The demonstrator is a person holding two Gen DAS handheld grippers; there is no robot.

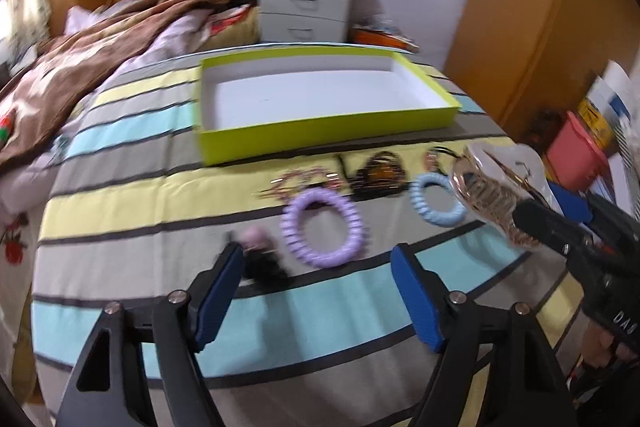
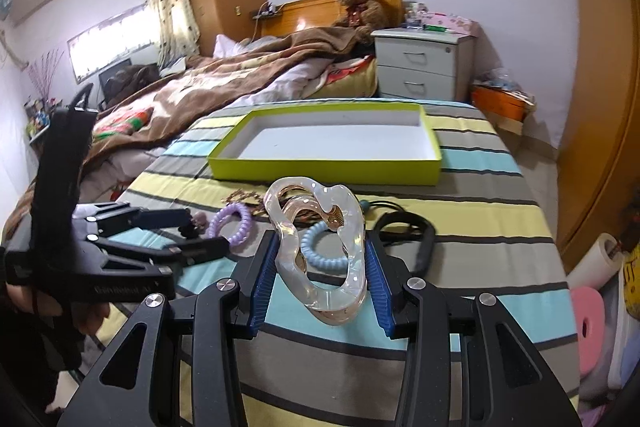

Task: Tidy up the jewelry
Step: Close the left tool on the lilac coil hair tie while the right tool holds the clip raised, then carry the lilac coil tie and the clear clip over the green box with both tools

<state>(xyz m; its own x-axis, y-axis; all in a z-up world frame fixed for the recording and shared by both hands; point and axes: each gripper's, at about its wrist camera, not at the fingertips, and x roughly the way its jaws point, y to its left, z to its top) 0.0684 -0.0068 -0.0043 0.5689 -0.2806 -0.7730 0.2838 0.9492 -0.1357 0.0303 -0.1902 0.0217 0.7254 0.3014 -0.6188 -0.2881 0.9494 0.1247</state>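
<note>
My right gripper [image 2: 320, 267] is shut on a clear plastic hair claw clip [image 2: 320, 247] and holds it above the striped bed cover; the clip also shows in the left wrist view [image 1: 494, 191]. My left gripper [image 1: 320, 291] is open and empty, low over the cover near a purple spiral ring [image 1: 323, 227] and a small pink and black piece [image 1: 260, 255]. A blue spiral ring [image 1: 436, 199], a beaded bracelet [image 1: 304, 179] and a dark brown hair clip [image 1: 380, 175] lie beyond. The empty lime-green box [image 1: 320, 139] sits further back.
A black strap loop [image 2: 412, 231] lies right of the blue ring [image 2: 320, 247]. A brown blanket [image 2: 208, 79] covers the bed's left side. A grey nightstand [image 2: 424, 67] stands behind the box [image 2: 320, 169]. The bed's right edge drops to cluttered floor.
</note>
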